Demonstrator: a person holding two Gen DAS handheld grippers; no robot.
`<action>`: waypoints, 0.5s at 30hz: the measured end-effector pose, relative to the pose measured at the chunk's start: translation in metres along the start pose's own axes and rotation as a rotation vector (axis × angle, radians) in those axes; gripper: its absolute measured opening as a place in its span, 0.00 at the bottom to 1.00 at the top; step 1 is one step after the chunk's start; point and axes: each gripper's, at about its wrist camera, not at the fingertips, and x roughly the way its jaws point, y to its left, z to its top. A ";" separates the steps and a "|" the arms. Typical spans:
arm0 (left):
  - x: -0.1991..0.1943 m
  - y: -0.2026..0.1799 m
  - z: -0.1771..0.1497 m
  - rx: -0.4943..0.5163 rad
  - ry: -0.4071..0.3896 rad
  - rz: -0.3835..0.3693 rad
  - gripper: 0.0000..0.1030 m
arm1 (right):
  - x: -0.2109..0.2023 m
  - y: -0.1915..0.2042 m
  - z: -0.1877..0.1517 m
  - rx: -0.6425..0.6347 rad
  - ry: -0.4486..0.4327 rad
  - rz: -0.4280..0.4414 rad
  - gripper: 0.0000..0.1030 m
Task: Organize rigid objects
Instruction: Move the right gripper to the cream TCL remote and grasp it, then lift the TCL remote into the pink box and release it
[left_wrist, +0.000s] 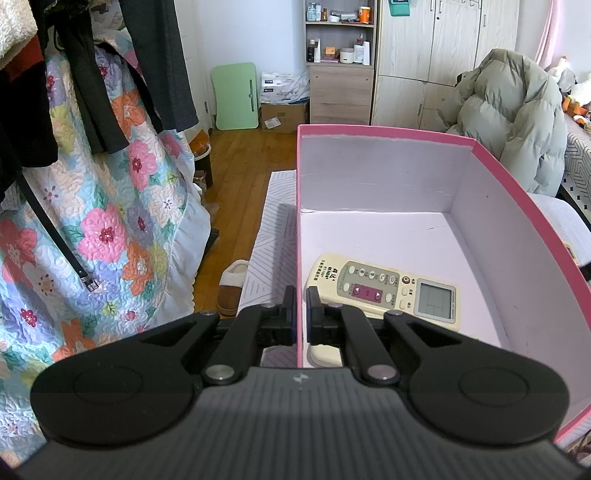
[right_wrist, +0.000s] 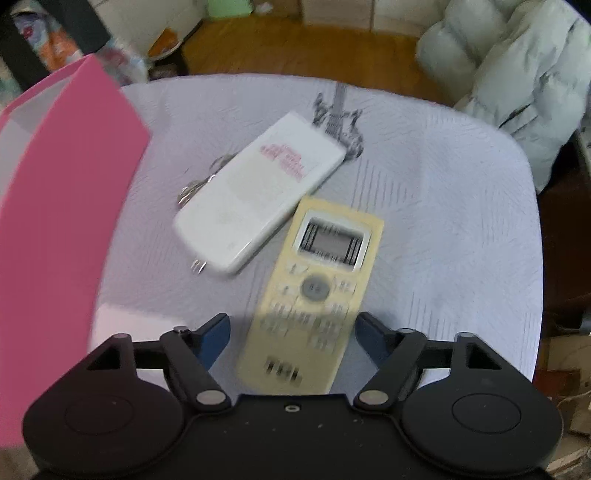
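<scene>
Overhead, right gripper (right_wrist: 291, 332) tilts steeply over remote (right_wrist: 314, 302).

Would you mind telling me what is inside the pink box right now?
Inside the pink box lies one cream remote control, face up on the floor. The left claw, clamped on the box wall, hides the near corner.

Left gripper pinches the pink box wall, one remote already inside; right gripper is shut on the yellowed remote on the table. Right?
Not quite. In the right wrist view the right gripper is open: its pads straddle the yellowed remote on the table with gaps on both sides. The rest holds.
</scene>
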 end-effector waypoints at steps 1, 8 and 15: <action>0.000 0.000 0.000 0.001 0.000 0.002 0.04 | -0.001 0.002 0.000 -0.018 -0.009 -0.016 0.68; 0.001 -0.001 0.000 0.001 0.000 -0.002 0.04 | -0.006 -0.008 -0.005 0.059 0.058 0.061 0.64; 0.002 -0.002 0.000 -0.001 0.000 -0.001 0.04 | -0.002 0.008 -0.005 -0.032 -0.025 0.009 0.62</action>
